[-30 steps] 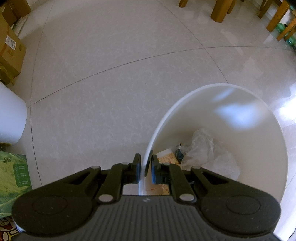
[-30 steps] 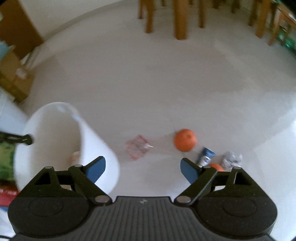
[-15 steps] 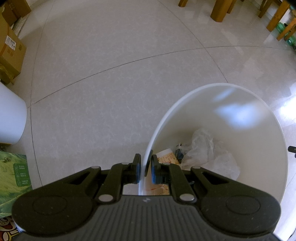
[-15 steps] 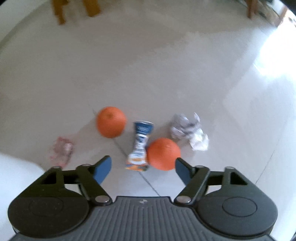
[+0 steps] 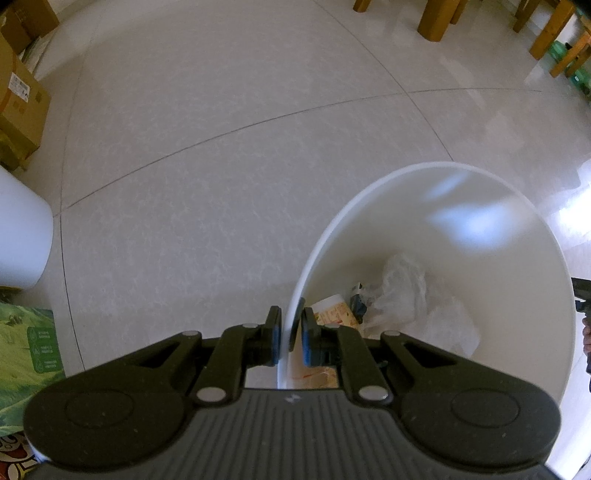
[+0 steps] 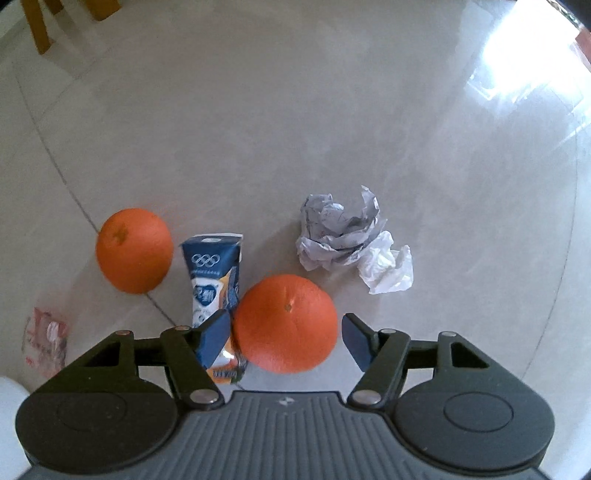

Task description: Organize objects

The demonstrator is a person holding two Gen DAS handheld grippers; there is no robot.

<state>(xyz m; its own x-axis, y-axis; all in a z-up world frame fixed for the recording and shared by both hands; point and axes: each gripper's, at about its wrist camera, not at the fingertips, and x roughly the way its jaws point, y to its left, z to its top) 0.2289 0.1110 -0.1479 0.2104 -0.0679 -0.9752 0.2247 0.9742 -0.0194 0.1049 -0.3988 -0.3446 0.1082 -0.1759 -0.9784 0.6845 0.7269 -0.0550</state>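
My left gripper [image 5: 290, 332] is shut on the rim of a white bin [image 5: 498, 206], which holds a plastic bag [image 5: 417, 295], a paper cup [image 5: 332, 314] and other litter. My right gripper [image 6: 284, 334] is open, its fingers on either side of an orange [image 6: 286, 323] that lies on the floor. A blue and white milk carton [image 6: 214, 280] lies just left of that orange, partly under my left finger. A second orange [image 6: 135, 249] lies further left. Crumpled paper [image 6: 340, 229] and a white tissue [image 6: 388, 266] lie beyond to the right.
A pink wrapper [image 6: 46, 339] lies at the far left on the floor. Cardboard boxes [image 5: 18, 99], a white container [image 5: 18, 236] and a green bag [image 5: 26, 350] are on the left. Wooden furniture legs [image 5: 439, 18] stand at the back.
My right gripper has swung away from the bin and moved down over the litter, so the nearer orange now sits between its open fingers. My left gripper has kept its hold on the bin rim.
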